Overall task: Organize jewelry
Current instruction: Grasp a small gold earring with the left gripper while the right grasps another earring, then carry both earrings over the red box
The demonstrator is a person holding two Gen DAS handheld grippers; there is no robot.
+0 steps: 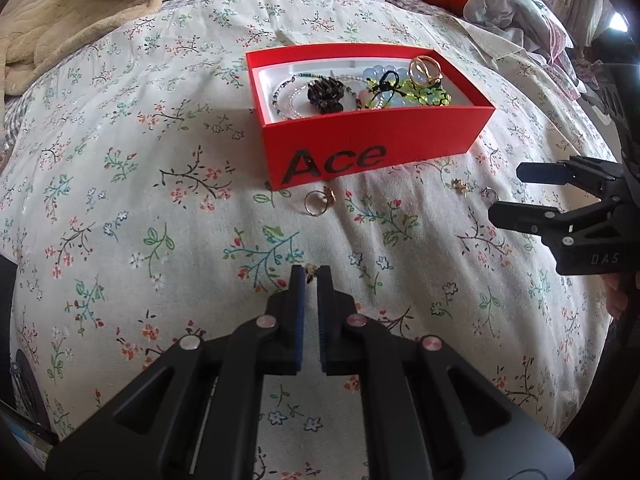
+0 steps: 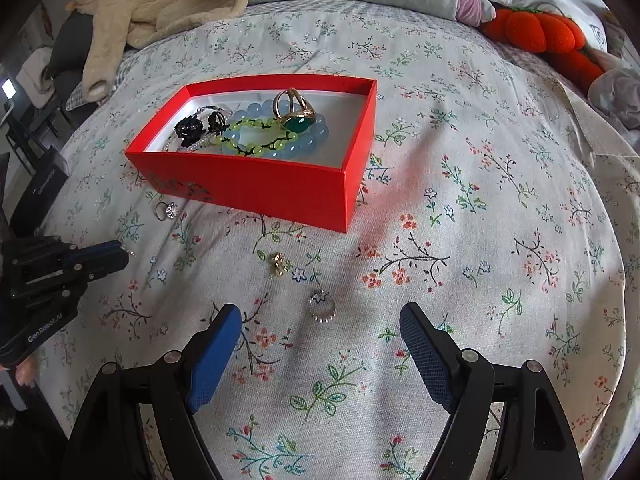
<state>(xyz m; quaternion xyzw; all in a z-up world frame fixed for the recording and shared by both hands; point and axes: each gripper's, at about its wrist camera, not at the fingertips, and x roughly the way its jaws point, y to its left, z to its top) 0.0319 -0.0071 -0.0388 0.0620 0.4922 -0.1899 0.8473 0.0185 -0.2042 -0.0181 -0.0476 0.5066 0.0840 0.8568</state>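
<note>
On the floral bedspread (image 1: 120, 208), the red cardboard box (image 1: 380, 136) already holds bead bracelets, a dark flower piece and a big green-stone ring (image 2: 298, 114). Left outside: a thin gold ring (image 1: 318, 202), a gold charm (image 2: 279, 264) and a silver ring (image 2: 322, 306). The left gripper (image 1: 311, 274) is pinched on a tiny gold earring (image 1: 310, 272); the right gripper (image 2: 320, 332) gapes wide, empty.

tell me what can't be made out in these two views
- Left wrist view: the piece at the left gripper's tips is tiny and half hidden by the fingers; its kind is unclear.
- Right wrist view: the print on the red box is foreshortened and unreadable.
- Right wrist view: the gold piece is too small to identify.
- Left wrist view: the right gripper is cut off by the frame edge.
</note>
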